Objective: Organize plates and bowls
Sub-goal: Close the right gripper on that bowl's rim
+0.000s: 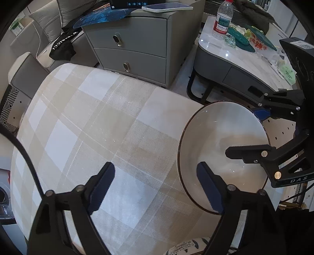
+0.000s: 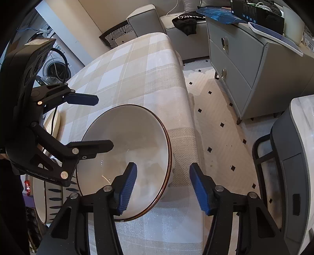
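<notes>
The fingers (image 1: 107, 181) of the left gripper (image 1: 157, 186) were spread wide and held nothing. One finger hung over the checked cloth (image 1: 88, 125) on the table, and the other hung over the near edge of the white bowl (image 1: 215, 141). The bowl sat on the cloth at the right side of the table, close to the edge. It had a thin dark rim and looked empty inside. The right gripper (image 2: 162, 188) was spread wide too, with nothing between its blue pads (image 2: 128, 188). One pad hung inside the bowl and the other hung outside it, so the bowl's right rim sat between them. I could not tell if a pad touched the rim. In the right wrist view, a second bowl (image 2: 52, 198) with dark leaf marks showed at the left, low and partly hidden behind the left gripper. Past the table stood a gray cabinet (image 1: 137, 45) with two drawers and a phone (image 1: 166, 7) on top. Farther right was a low white table (image 1: 231, 53) with a water bottle (image 1: 222, 19) on it.
</notes>
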